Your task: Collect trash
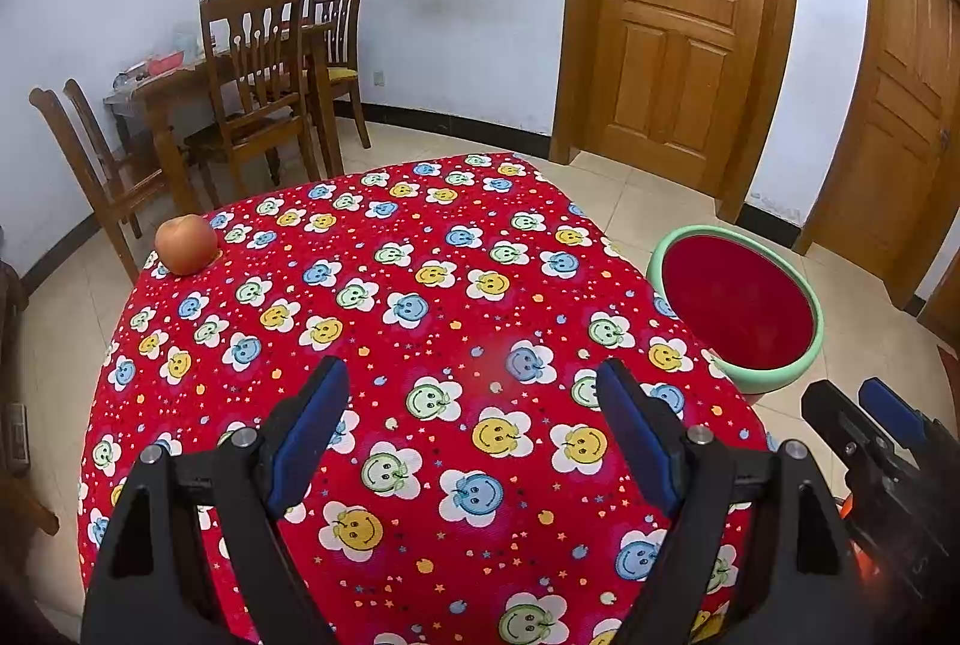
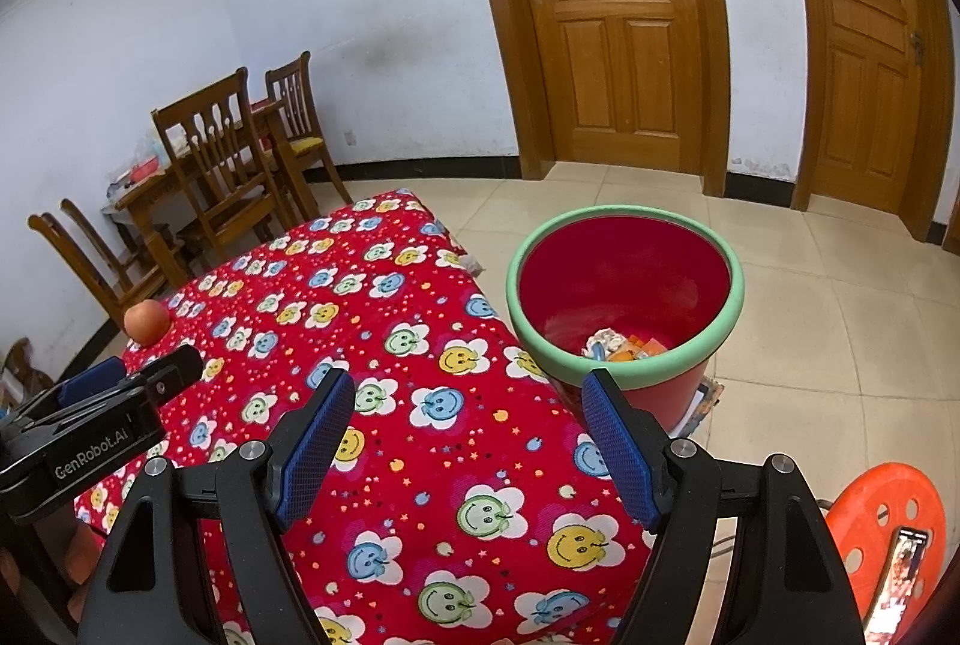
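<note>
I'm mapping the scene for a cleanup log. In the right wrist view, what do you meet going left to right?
left gripper → apple → dining chairs → red bin → orange stool

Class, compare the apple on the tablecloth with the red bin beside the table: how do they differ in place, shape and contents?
The apple rests on the table's far left corner; the bin stands on the floor off the table's right edge. The apple is a small solid ball; the bin is a large open container with a green rim. The bin holds scraps; the apple holds nothing. Both are reddish.
</note>
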Tool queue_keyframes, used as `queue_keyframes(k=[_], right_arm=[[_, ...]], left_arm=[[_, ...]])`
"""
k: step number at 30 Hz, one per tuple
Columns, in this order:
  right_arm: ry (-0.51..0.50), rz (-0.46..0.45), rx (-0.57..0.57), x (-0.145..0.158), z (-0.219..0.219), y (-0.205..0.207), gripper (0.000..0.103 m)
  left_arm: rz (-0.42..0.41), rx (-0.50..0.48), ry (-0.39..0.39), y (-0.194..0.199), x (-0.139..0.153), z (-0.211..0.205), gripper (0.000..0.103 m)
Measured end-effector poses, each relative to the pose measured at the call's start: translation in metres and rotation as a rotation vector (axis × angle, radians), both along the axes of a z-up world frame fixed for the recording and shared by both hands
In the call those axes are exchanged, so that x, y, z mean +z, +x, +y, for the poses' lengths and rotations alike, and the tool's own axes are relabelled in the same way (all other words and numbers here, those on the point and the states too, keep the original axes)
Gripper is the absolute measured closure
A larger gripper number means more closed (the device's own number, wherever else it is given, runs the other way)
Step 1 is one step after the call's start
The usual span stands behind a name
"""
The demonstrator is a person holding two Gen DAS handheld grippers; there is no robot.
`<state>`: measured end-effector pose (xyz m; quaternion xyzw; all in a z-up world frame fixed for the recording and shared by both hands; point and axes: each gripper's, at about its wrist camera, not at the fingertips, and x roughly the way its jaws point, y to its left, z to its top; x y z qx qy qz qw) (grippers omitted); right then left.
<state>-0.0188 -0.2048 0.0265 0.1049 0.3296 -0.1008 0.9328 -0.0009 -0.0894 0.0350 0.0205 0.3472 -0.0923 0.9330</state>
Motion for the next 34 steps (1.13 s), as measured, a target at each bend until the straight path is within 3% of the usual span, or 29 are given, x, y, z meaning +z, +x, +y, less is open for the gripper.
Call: queue_keyframes(k=[34], right_arm=[[-0.007,-0.016,0.002,0.006,0.002,0.001,0.024]], left_arm=[[-0.013,-0.001,-0.006,-0.003,0.01,0.0,0.019]])
